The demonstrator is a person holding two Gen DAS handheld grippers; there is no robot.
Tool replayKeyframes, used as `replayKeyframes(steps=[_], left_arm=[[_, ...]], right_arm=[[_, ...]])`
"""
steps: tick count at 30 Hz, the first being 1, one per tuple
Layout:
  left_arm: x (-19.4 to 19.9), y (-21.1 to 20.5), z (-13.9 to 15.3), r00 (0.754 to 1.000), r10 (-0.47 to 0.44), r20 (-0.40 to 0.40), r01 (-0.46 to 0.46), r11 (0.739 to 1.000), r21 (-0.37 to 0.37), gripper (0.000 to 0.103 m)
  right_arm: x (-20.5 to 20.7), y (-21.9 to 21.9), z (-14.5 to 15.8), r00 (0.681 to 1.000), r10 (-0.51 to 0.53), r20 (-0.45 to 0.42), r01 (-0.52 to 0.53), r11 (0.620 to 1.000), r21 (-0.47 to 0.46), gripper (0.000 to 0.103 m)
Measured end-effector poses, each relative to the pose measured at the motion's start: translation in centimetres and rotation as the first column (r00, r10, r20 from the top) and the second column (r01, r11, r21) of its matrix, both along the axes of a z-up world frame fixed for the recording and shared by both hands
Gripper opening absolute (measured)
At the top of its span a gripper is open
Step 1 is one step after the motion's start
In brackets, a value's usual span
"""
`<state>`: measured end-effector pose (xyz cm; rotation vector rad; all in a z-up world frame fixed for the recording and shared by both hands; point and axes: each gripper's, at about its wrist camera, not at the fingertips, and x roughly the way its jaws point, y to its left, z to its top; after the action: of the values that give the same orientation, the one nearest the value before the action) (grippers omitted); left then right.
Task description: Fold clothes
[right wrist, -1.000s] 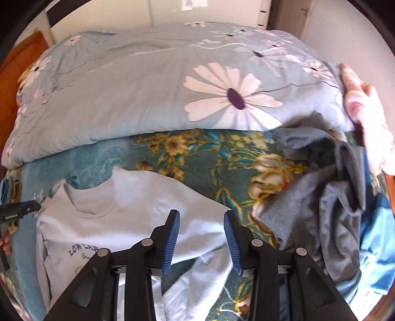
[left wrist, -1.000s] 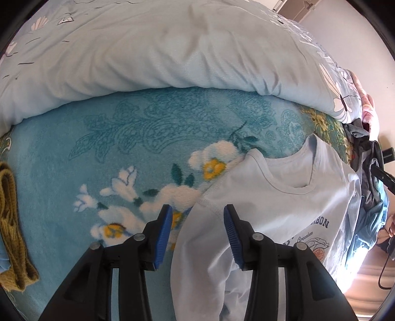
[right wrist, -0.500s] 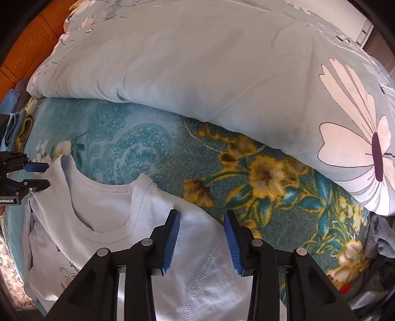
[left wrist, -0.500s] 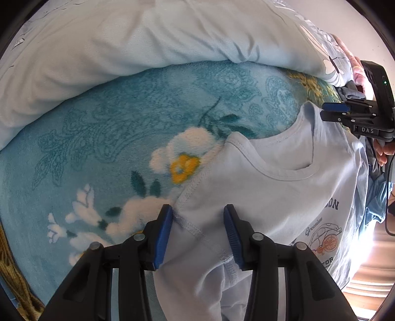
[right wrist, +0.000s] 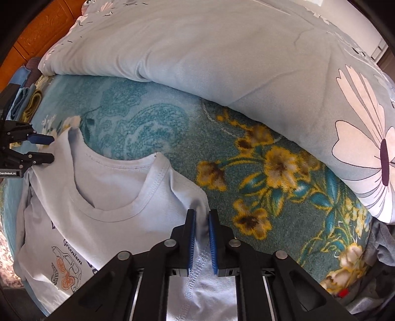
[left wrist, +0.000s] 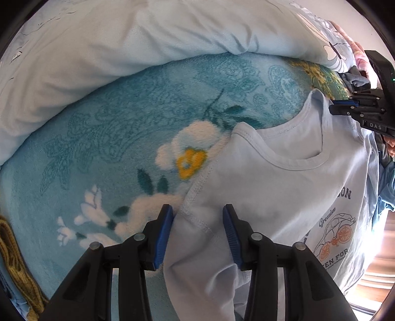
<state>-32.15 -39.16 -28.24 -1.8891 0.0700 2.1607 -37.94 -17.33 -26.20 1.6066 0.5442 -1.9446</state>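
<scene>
A pale blue T-shirt (left wrist: 284,187) with a printed car graphic lies face up on a teal floral blanket (left wrist: 123,138); it also shows in the right wrist view (right wrist: 108,197). My left gripper (left wrist: 197,222) is open, its blue pads straddling the shirt's left shoulder seam. My right gripper (right wrist: 202,237) has closed on the shirt's other shoulder seam, cloth pinched between the pads. Each gripper shows at the edge of the other's view: the right one (left wrist: 345,106), the left one (right wrist: 42,148).
A thick light blue duvet (right wrist: 222,49) with large flower prints lies bunched along the far side. Grey and blue clothes (right wrist: 380,247) are piled at the right. A mustard knitted item (left wrist: 14,266) lies at the left. An orange wooden headboard (right wrist: 42,22) stands beyond.
Both grippers moved down onto the shirt's shoulders. The right gripper's jaws closed from wide open onto the shoulder seam. The left gripper stays open around the other shoulder.
</scene>
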Motion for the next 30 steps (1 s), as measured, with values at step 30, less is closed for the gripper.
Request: replayKeyframes(steps=[30], left_arm=[[-8.3, -3.7, 6.6, 0.932, 0.097, -0.350, -0.188, 0.953, -0.236, 0.005]], right_arm=[[-6.6, -4.4, 8.6, 0.950, -0.156, -0.270, 0.126, 0.984, -0.127, 0.004]])
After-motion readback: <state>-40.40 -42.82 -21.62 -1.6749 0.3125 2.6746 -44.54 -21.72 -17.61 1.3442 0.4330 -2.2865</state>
